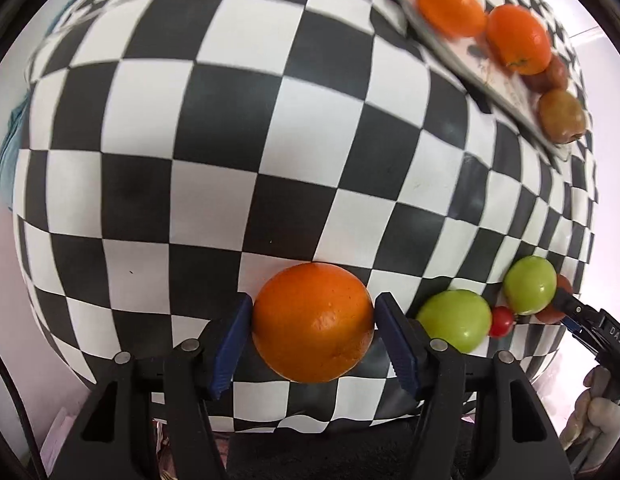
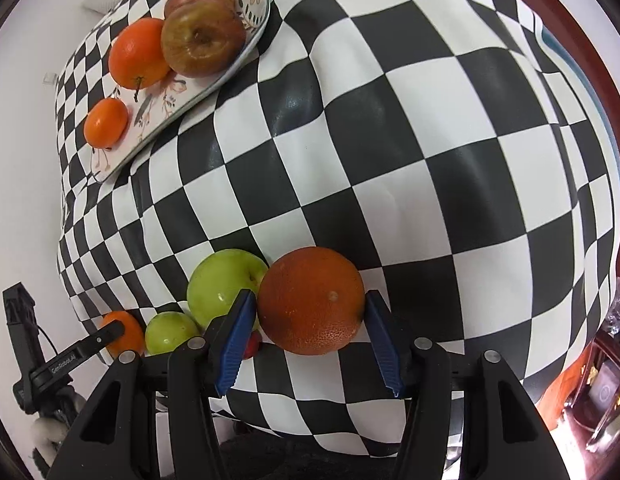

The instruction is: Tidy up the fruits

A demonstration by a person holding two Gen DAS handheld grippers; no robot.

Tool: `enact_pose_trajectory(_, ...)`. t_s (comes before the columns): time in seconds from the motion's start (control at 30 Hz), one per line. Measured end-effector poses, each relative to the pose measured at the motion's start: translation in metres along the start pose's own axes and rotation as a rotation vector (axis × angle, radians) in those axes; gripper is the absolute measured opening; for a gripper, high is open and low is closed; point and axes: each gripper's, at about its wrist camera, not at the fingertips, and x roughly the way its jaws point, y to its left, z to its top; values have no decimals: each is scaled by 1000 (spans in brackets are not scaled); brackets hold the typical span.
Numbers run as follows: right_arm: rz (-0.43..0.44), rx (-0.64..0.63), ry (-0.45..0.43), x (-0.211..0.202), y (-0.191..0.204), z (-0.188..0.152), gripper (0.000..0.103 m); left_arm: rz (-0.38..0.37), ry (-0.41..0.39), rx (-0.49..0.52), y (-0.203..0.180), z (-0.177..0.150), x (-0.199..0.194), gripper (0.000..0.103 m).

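Note:
My left gripper [image 1: 314,322] is shut on a bright orange [image 1: 313,322], its blue pads touching both sides. To its right lie two green apples [image 1: 456,325] [image 1: 530,285] and a small red tomato [image 1: 501,322]. My right gripper [image 2: 310,304] is shut on a darker reddish orange [image 2: 312,300]; it also shows at the left wrist view's right edge [image 1: 566,304]. A floral plate [image 2: 177,104] at the far left holds two oranges [image 2: 137,53] [image 2: 105,122] and two red-brown apples [image 2: 201,42]. The plate also shows in the left wrist view [image 1: 490,80].
The table wears a black and white checkered cloth [image 1: 269,140] that hangs over the near edge. In the right wrist view the green apples [image 2: 225,284] [image 2: 171,332] sit left of my fingers, with the left gripper [image 2: 109,332] and its orange beyond.

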Motion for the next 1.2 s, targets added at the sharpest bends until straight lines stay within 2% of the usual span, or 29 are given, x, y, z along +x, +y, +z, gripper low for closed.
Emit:
enact_pose_trajectory(0.2, 77, 54, -20, 4, -15, 0, 58, -7, -7, -24, -6, -2, 2, 61)
enact_pose_trajectory(0.33, 74, 37, -44, -2, -14, -3, 57, -8, -31, -17, 0, -4, -11, 60)
enact_pose_trajectory(0.4, 73, 19, -73, -11, -11, -4, 56, -15, -54, -17, -16, -4, -18, 60)
enact_pose_trajectory(0.6, 108, -42, -149, -47, 16, 8, 56, -112, -133, 0, -45, 16, -70, 60)
enact_pose_trajectory(0.77, 154, -115, -194, -67, 57, 39, 56, -168, -189, 53, -76, 69, -108, 60)
enact_pose_trajectory(0.93, 153, -172, -220, -62, 100, 87, 56, -117, -241, 114, -102, 145, -134, 60)
enact_pose_trajectory(1.03, 145, -191, -209, -48, 121, 110, 56, -82, -236, 140, -113, 186, -132, 60)
enact_pose_trajectory(1.2, 108, -210, -165, -18, 144, 140, 56, -21, -153, 191, -134, 246, -97, 60)
